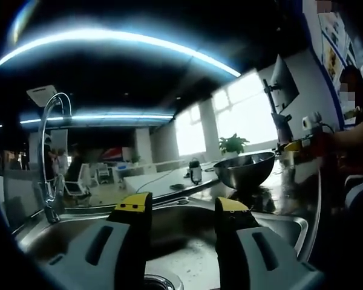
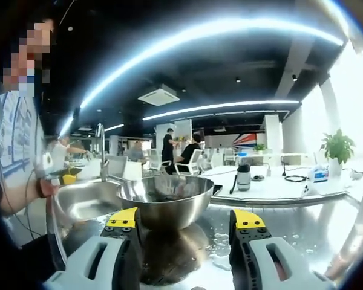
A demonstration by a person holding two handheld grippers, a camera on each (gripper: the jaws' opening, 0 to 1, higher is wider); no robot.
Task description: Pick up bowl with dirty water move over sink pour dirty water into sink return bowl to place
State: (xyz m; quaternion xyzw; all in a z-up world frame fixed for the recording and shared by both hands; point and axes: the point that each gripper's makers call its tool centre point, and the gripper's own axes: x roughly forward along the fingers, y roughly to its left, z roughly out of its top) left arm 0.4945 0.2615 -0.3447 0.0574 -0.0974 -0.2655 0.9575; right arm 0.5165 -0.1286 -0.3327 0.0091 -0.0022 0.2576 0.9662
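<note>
Left gripper view: left tool (image 1: 180, 208) hangs over the steel sink (image 1: 187, 254), jaws apart, nothing between them. Drain (image 1: 159, 283) shows at the bottom between the jaws. Gooseneck faucet (image 1: 50, 151) rises at the sink's far left corner. The steel bowl (image 1: 245, 169) sits on the wet tabletop (image 1: 290, 187) just beyond the sink's right rim, upright; whether it holds water cannot be told. A potted plant (image 1: 233, 145) stands behind it by the window.

Right gripper view: right tool (image 2: 186, 220) faces the same bowl (image 2: 165, 199), jaws spread wide, one either side of it, not touching. Bowl stands upright on the wet tabletop (image 2: 290, 229), sink (image 2: 85, 202) just to its left.
</note>
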